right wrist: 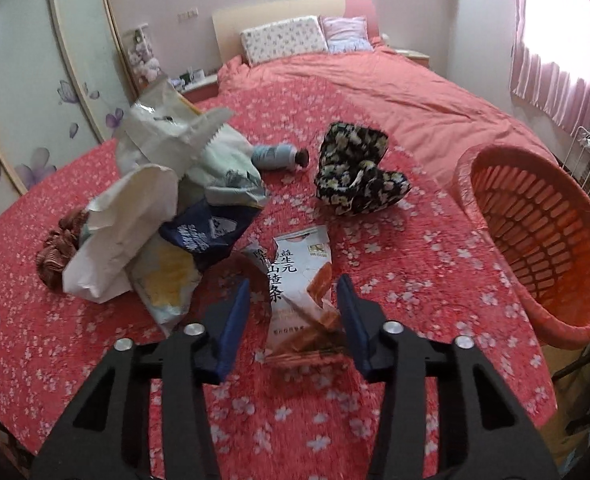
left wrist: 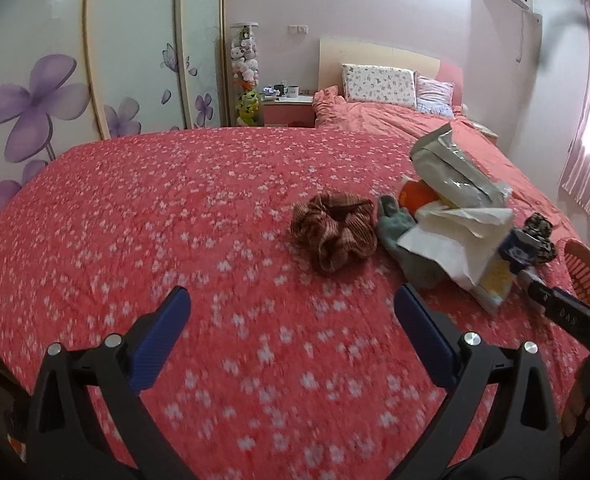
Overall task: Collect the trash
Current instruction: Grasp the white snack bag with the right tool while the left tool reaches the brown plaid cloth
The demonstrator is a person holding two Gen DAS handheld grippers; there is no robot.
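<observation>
On the red flowered bedspread (right wrist: 435,280) the trash lies uncollected, as far as either view shows; the orange basket (right wrist: 543,236) at the right edge of the bed stands tilted with its mouth toward the camera, and the part of its inside that shows holds nothing.

Right gripper (right wrist: 295,300): jaws apart, set either side of a snack wrapper (right wrist: 301,276) printed with Chinese characters; the wrapper lies flat on the cover between the blue pads; whether either pad touches it cannot be told; it is not clamped.

Left gripper (left wrist: 291,320): jaws wide apart, holding nothing, hovering above bare bedspread short of the pile.

Items outstanding, by judgement trash: a grey-white foil bag (right wrist: 163,136) standing up at the back of the pile; crumpled white paper (right wrist: 123,232); a dark blue packet (right wrist: 203,232); a yellow and white packet (right wrist: 167,284) beneath it; a small pale blue bottle (right wrist: 275,157) on its side, apart from the pile.

Items by judgement not trash: a brown scrunchie (left wrist: 333,236) left of the pile; a teal cloth (left wrist: 399,232) partly under the paper; a dark floral fabric piece (right wrist: 359,172) between the pile and basket.

Assessment: task at or near its start; first pick under way on the wrapper; closing, lifting and carrying to the basket all remain, then the rest of the pile.
</observation>
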